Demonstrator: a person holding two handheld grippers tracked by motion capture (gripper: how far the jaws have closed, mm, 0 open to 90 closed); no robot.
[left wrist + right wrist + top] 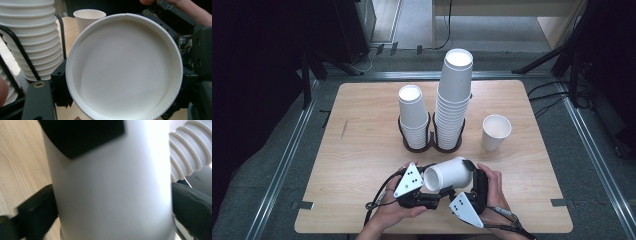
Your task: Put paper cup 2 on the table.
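Jaws of the left gripper pinch the rim of the sideways cup, in front of the cup holder, the right gripper bracketing it loosely, suggesting a hand-over needing release.

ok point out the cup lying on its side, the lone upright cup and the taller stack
sideways cup (451, 173), high view, on its side wall
lone upright cup (496, 126), high view, inside its mouth
taller stack (454, 107), high view, mid-height on its ribbed rims
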